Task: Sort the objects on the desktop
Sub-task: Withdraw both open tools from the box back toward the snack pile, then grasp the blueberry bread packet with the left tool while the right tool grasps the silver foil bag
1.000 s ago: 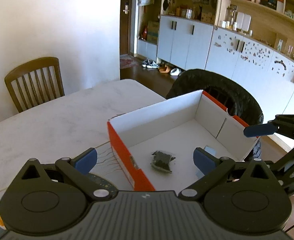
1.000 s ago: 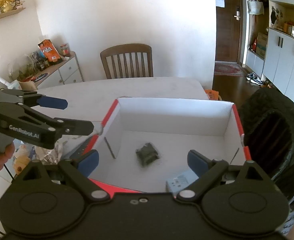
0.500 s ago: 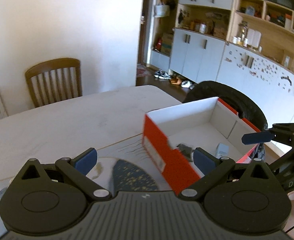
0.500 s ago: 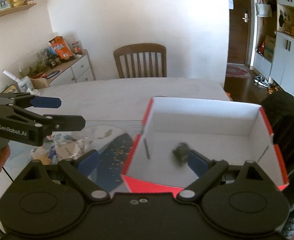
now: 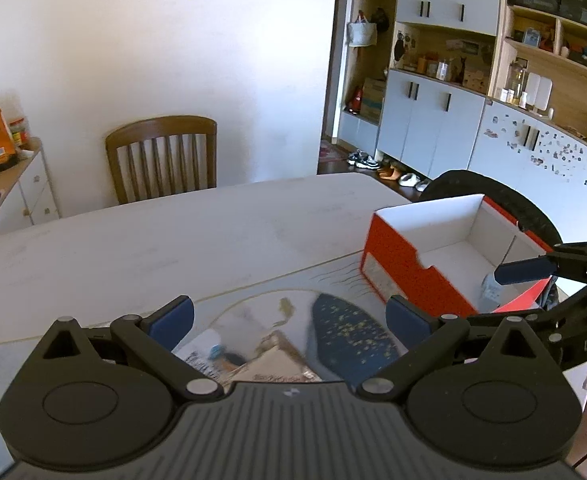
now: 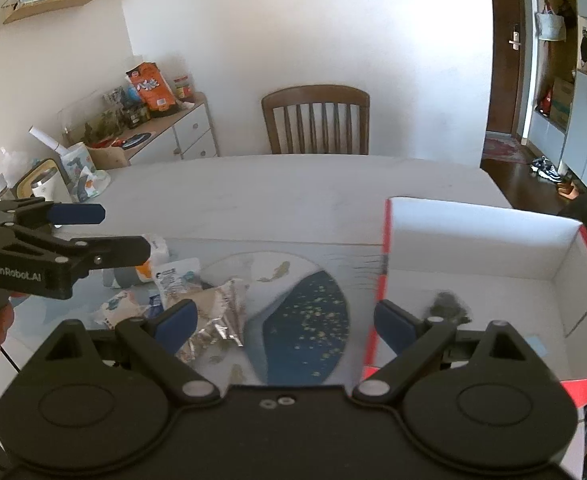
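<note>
- Right wrist view: crumpled packets (image 6: pixel 213 312) lie on the table mat (image 6: pixel 305 320), just ahead of the right gripper's (image 6: pixel 285 320) left fingertip.
- Red box (image 6: pixel 481 236) sits right of it, holding a dark packet (image 6: pixel 447 306).
- Both it and the left gripper (image 5: pixel 289 318) gape wide, empty.

"GenRobot.AI" in white on black arm of left claw (image 6: pixel 79 232). "DAS" in white, cut off by frame edge, on black arm of right claw (image 5: pixel 533 270). Orange snack bag (image 6: pixel 151 89) lettering unreadable.
</note>
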Tool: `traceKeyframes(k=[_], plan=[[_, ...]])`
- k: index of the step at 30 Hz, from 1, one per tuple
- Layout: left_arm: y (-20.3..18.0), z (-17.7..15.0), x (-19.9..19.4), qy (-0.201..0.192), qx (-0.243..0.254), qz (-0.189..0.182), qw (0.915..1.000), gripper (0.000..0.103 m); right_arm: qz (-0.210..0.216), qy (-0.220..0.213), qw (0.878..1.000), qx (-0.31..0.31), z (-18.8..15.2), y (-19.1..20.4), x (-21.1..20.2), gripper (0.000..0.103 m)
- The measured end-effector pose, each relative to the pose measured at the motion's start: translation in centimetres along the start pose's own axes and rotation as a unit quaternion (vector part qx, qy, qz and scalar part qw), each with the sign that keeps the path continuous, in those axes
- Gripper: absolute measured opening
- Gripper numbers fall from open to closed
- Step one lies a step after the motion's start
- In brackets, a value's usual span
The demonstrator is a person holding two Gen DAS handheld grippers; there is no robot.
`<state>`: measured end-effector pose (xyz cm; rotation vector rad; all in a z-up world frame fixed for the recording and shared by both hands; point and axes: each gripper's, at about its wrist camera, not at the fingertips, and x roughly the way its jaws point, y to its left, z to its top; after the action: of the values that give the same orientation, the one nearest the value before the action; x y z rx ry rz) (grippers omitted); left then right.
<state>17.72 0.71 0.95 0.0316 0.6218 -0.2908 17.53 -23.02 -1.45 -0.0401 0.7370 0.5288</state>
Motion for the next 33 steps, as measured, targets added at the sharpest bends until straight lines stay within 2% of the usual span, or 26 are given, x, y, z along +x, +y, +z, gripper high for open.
traceKeyframes(k=[13, 24, 33], plan=[[5.1, -2.8, -0.8, 0.013, -0.019, 0.021, 0.9995, 0.103, 0.011, 0.02, 1.0, -0.005, 0.6, 3.4, 3.8, 0.095], [8.9, -5.4, 0.6, 0.052, -0.032, 0.043, 0.9972, 0.103, 0.035, 0.051, 0.998, -0.015, 0.8, 5.2, 8.5, 0.095], [10.3, -7.4, 2.8, 0.096, -0.037, 0.028, 0.9943, 0.103, 0.038, 0.084, 0.995, -0.027, 0.3, 6.0, 11.4, 0.095]])
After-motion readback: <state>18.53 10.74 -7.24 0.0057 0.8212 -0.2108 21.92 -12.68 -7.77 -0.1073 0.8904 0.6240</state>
